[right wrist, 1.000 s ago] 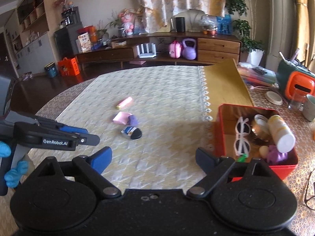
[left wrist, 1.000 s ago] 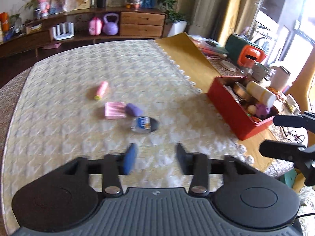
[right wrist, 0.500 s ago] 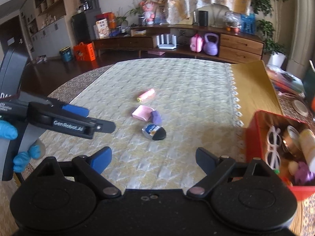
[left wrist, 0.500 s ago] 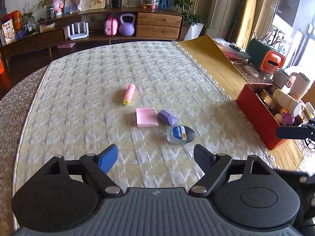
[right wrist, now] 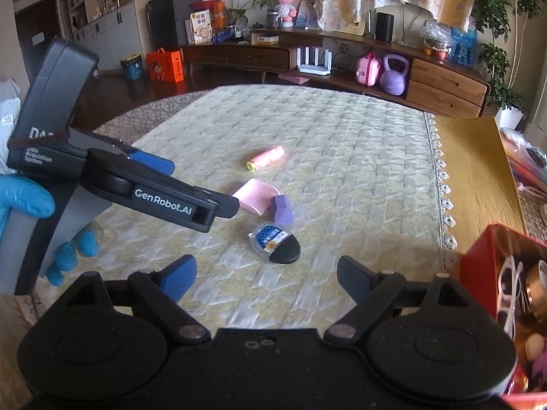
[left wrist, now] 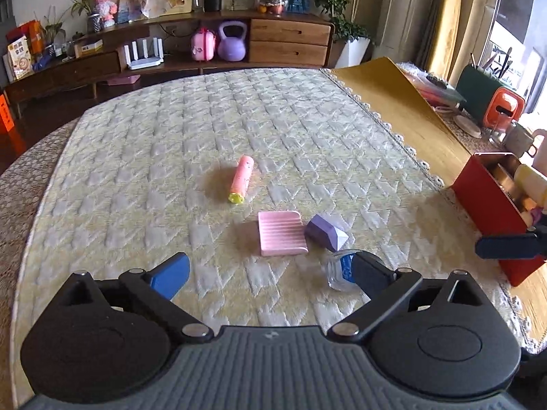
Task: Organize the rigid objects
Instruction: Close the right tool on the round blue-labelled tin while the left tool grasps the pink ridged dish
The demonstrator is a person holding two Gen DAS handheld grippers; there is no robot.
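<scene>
Quilted table, sideboard behind, four small things loose at centre. Left tongs (left wrist: 270, 275) spread wide and empty, low over the cloth, right fingertip (left wrist: 367, 271) now overlapping the clear case (right wrist: 273, 243) in the wrist view; contact impossible to judge. Right tongs (right wrist: 265, 278) likewise spread and empty, held back behind the same case. Just beyond, pink comb (left wrist: 282, 233) and purple block (left wrist: 326, 232) side by side, seemingly touching; pink tube (left wrist: 241, 183) a little further on, apart. Red box (left wrist: 492, 218) at the right edge, already holding glasses (right wrist: 509, 294) and a bottle (left wrist: 531, 179), probably the destination for the rest. Compared with a second ago: left jaws widened from a narrow gap, viewpoint closer to the cluster, case slid from mid-frame to the right fingertip. Right tongs swung away from the box toward the centre, box now cut off at frame edge. Suggests a pick of one of the loose items coming up, none of the four yet moved.
</scene>
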